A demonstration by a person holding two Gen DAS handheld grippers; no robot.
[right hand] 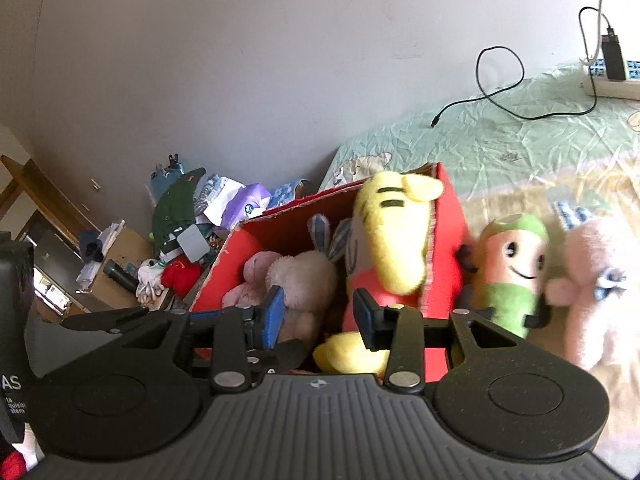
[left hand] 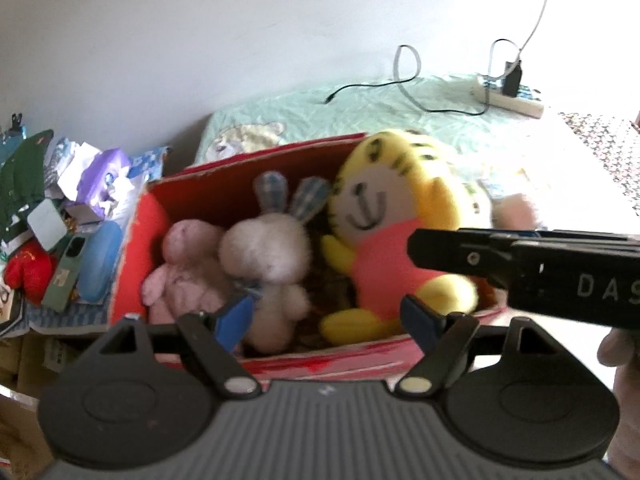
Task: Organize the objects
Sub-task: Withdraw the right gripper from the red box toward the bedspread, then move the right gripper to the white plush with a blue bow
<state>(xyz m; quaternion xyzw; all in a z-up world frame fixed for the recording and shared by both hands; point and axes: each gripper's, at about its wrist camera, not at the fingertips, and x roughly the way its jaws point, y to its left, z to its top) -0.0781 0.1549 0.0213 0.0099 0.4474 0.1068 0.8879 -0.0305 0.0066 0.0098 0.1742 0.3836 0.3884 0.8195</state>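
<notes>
One red cardboard box (left hand: 136,240) sits on the green quilted bed (right hand: 500,140), holding three plush toys: a yellow tiger (left hand: 384,216) at its right end, a white rabbit (left hand: 272,248) in the middle, a pink bunny (left hand: 180,268) at its left. Two more plush toys lie right of the box: a green-capped doll (right hand: 508,272) and a fuzzy pink toy (right hand: 600,280). The left gripper (left hand: 330,316) and right gripper (right hand: 320,316) hover at the box, fingers apart, empty.

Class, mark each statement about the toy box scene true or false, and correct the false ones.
1. The red box holds three soft toys. True.
2. The yellow tiger lies outside the box. False: it sits inside, at its right end.
3. The green-and-orange doll is on the bed beside the box. True.
4. The left gripper grips the white rabbit. False: its fingers are apart, holding nothing.
5. A power strip lies on the bed. True.
</notes>
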